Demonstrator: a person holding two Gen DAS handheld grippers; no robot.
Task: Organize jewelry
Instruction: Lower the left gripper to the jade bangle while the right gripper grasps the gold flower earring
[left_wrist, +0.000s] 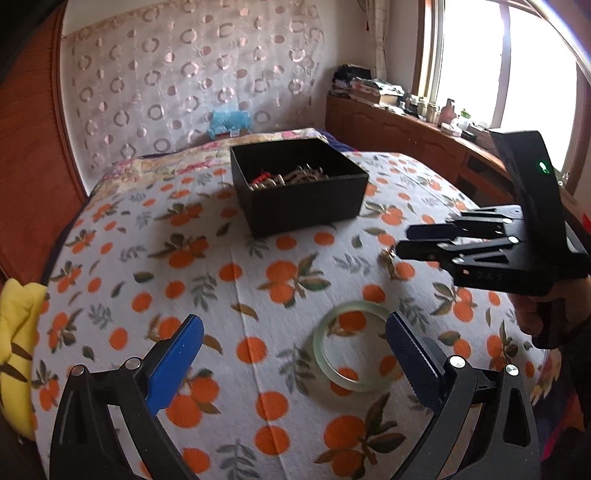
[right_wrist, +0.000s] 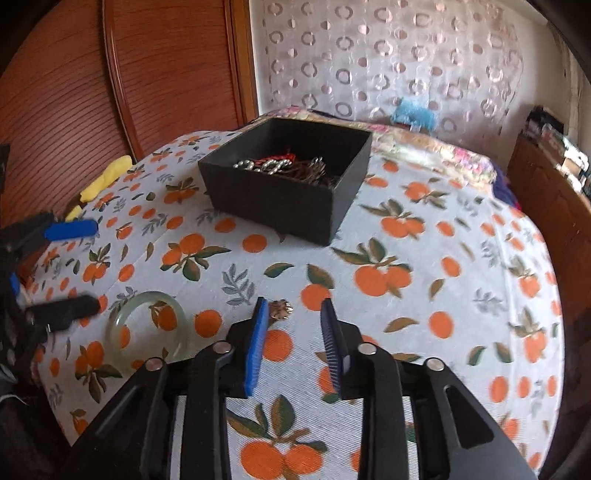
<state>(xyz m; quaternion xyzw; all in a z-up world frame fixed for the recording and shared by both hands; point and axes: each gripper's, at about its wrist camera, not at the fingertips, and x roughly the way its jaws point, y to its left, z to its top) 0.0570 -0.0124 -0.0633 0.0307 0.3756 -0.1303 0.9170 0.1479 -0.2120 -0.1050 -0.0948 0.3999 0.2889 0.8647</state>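
A pale green bangle (left_wrist: 349, 350) lies flat on the orange-print bedspread, just inside the right finger of my open, empty left gripper (left_wrist: 293, 345); it also shows in the right wrist view (right_wrist: 149, 326). A small gold jewelry piece (right_wrist: 280, 309) lies just past the left fingertip of my right gripper (right_wrist: 293, 314), whose jaws are partly open and empty. The same piece (left_wrist: 388, 258) sits below the right gripper (left_wrist: 400, 242) in the left wrist view. A black box (left_wrist: 299, 184) holding chains and red-corded jewelry stands farther back on the bed; it shows in the right wrist view too (right_wrist: 284, 184).
A wooden headboard (right_wrist: 110, 92) and a lace-covered wall stand behind the bed. A yellow plush (left_wrist: 18, 350) lies at the bed's left edge. A cluttered wooden shelf (left_wrist: 406, 122) runs under the window on the right. A blue item (left_wrist: 229, 122) sits by the pillows.
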